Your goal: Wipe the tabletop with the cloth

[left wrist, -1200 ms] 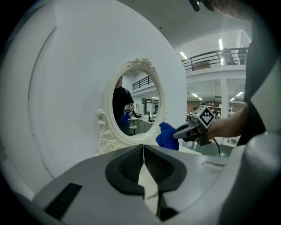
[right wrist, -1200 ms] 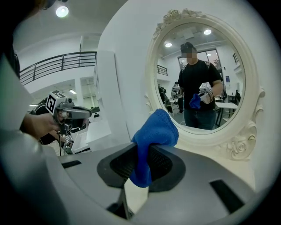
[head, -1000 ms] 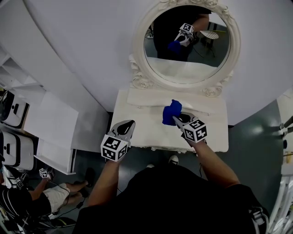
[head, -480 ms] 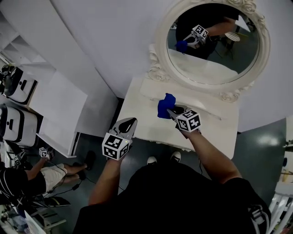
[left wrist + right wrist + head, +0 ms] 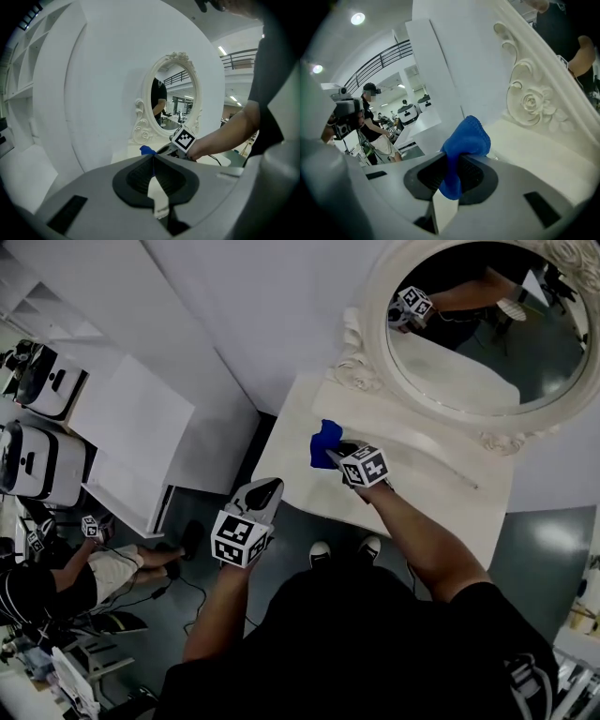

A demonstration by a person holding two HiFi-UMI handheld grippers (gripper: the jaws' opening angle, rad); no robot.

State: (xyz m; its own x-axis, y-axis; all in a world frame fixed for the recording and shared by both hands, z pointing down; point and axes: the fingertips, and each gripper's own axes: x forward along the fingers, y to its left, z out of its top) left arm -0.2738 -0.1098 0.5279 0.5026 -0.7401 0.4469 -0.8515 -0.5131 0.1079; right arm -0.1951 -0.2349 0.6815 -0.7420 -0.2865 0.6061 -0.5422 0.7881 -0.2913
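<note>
A blue cloth (image 5: 324, 444) (image 5: 465, 143) is pinched in my right gripper (image 5: 339, 454), whose jaws are shut on it over the left part of the white tabletop (image 5: 412, 479). In the right gripper view the cloth bulges out past the jaws above the cream surface (image 5: 543, 159). My left gripper (image 5: 264, 491) hangs off the table's front left edge, shut with nothing in it. From the left gripper view I see the blue cloth (image 5: 147, 150) and the right gripper's marker cube (image 5: 182, 138) ahead.
An ornate oval mirror (image 5: 487, 329) stands at the table's back against a white wall and reflects the right gripper. White shelving (image 5: 122, 418) is to the left. A seated person (image 5: 66, 582) and cables are on the floor at the left.
My right gripper has carried the cloth leftward across the tabletop toward its left end. The head view has swung, so the table now sits slanted at the upper right.
</note>
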